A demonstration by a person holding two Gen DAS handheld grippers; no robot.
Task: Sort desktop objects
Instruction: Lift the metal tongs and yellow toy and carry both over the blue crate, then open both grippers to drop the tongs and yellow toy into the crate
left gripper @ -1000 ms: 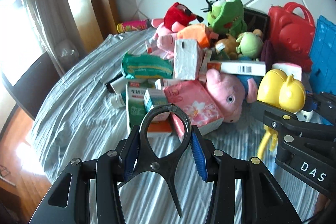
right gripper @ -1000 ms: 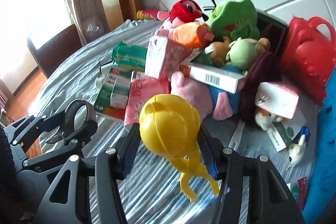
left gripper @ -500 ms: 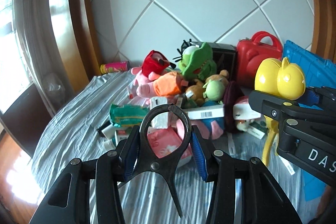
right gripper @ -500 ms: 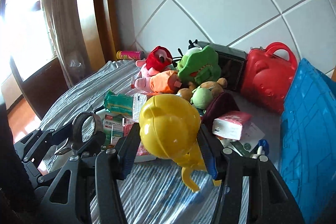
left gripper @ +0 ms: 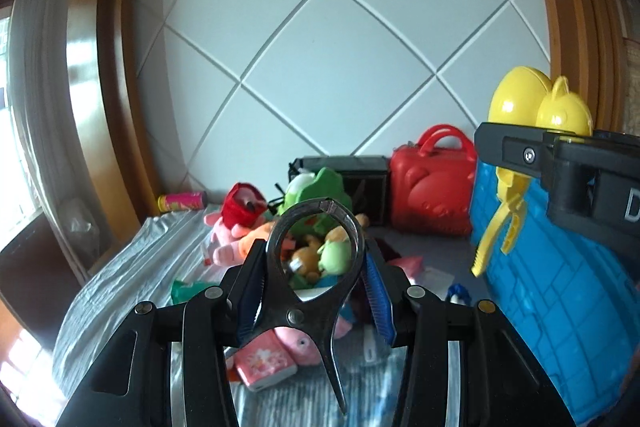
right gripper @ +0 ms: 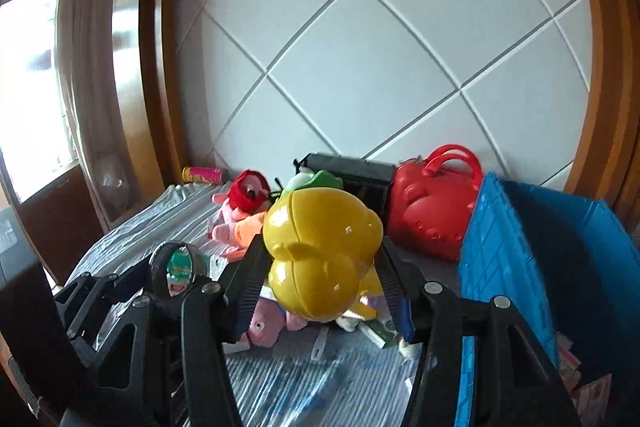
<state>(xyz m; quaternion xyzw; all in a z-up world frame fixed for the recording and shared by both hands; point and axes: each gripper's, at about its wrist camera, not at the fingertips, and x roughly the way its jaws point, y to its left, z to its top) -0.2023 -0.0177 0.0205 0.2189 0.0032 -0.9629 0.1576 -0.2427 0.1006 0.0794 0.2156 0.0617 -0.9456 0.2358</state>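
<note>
A pile of plush toys [left gripper: 288, 227] sits mid-desk [left gripper: 132, 267]. A handled case [left gripper: 432, 187] stands at two o'clock, a crate [left gripper: 560, 307] at three, a can [left gripper: 182, 202] at ten.

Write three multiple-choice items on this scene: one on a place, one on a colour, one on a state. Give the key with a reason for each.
1. Where does the red case stand?
A. at the wall, left of the blue crate
B. inside the crate
C. on the floor

2. What colour is the toy in the right gripper?
A. green
B. yellow
C. red

3. How is the left gripper?
A. open and empty
B. shut on a pink plush pig
C. shut on a dark ringed tool

Key: A, the case stands by the wall beside the crate; B, the toy is glossy yellow; C, the fingers clamp the tool's ring.
</note>
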